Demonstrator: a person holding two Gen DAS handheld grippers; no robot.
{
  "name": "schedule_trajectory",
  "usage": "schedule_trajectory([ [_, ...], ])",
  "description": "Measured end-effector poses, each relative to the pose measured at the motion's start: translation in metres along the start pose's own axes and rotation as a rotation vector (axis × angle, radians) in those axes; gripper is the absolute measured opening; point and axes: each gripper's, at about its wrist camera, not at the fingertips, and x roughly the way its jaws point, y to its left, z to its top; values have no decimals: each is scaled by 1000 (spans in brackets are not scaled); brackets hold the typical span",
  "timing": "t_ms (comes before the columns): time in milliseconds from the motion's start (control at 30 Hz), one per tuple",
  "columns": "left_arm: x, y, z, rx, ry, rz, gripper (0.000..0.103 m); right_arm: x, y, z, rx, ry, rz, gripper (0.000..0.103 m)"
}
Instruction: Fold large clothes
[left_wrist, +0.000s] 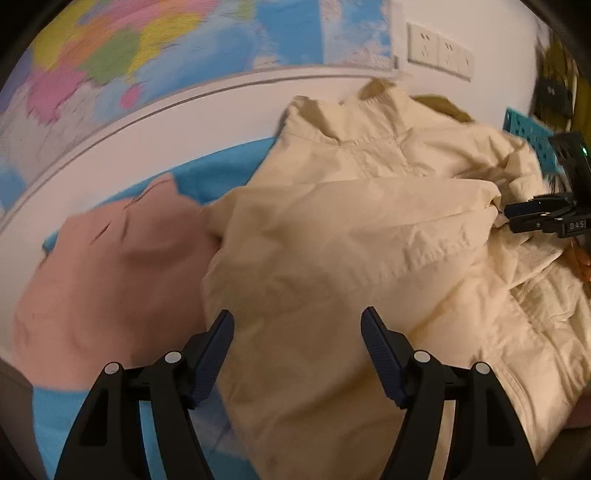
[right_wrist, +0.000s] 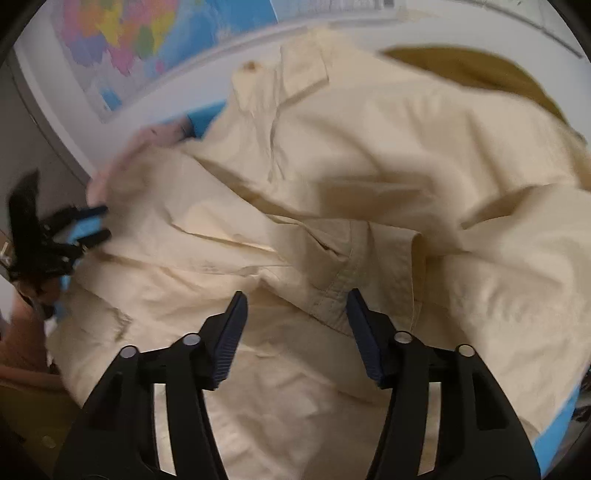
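Both of our grippers are open over the cream jacket (left_wrist: 332, 229), which lies rumpled on the blue cloth (left_wrist: 207, 173) beside a pink garment (left_wrist: 110, 273). Our left gripper (left_wrist: 297, 354) spreads its jaws wide above the jacket's near edge; our right gripper (right_wrist: 295, 325) does likewise above a pocket seam. A colourful map (left_wrist: 110, 55) covers the wall behind.

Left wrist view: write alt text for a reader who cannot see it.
A cream jacket lies rumpled on a blue surface, beside a pink garment. The left gripper hovers above with jaws open; a wall map hangs behind.
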Motion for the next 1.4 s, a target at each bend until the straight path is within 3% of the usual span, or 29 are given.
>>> schedule_trajectory([
  [100, -23, 17, -15, -53, -43, -14, 82, -45, 2, -14, 2, -95, 30, 72],
  [200, -42, 33, -36, -140, -56, -55, 83, -81, -3, -36, 49, -164, 37, 77],
  [300, -53, 37, -56, -175, -55, -48, 83, -105, -15, -64, 118, -196, 20, 84],
  [500, -62, 38, -91, -262, -36, -121, 83, -134, -56, -131, 337, -215, 10, 89],
  [700, -61, 26, -119, -324, -3, -220, 83, -136, -74, -188, 462, -200, 67, 92],
  [767, -61, 22, -125, -330, 9, -236, 83, -129, -72, -194, 478, -193, 111, 92],
  [933, -56, 15, -140, -384, 53, -372, 83, -119, -59, -203, 448, -178, 165, 93],
  [1233, -57, -15, -150, -375, 75, -553, 96, -110, -34, -201, 380, -169, 303, 93],
  [1333, -54, -24, -146, -357, 78, -565, 96, -103, -27, -195, 359, -162, 332, 86],
  [1400, -50, -28, -142, -366, 76, -586, 95, -99, -27, -192, 372, -183, 388, 74],
])
